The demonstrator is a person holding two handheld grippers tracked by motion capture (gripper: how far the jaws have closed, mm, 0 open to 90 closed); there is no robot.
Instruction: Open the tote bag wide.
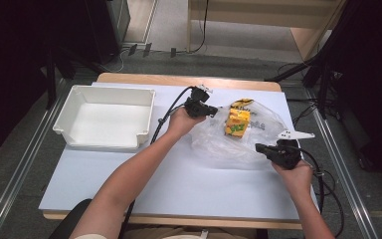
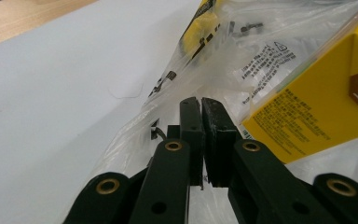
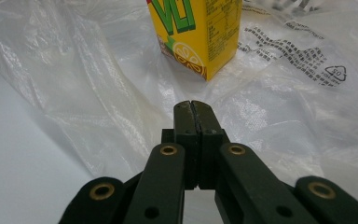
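Plastic bag (image 1: pixel 238 142) veils carton (image 1: pixel 238 123), print cut off

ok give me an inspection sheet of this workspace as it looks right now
surface: white table top with a wooden edge, mostly bare.
job's things: clear plastic bag lying crumpled on the table; yellow drink carton seen through its film.
clutter: empty white bin at the table's left.
grippers: left gripper shut on the bag's edge beside the carton; right gripper shut on the bag's near side.
cables: one trails from each gripper; more on the floor beyond the table.
surroundings: grey floor, dark stands either side, pale wooden furniture at the back.
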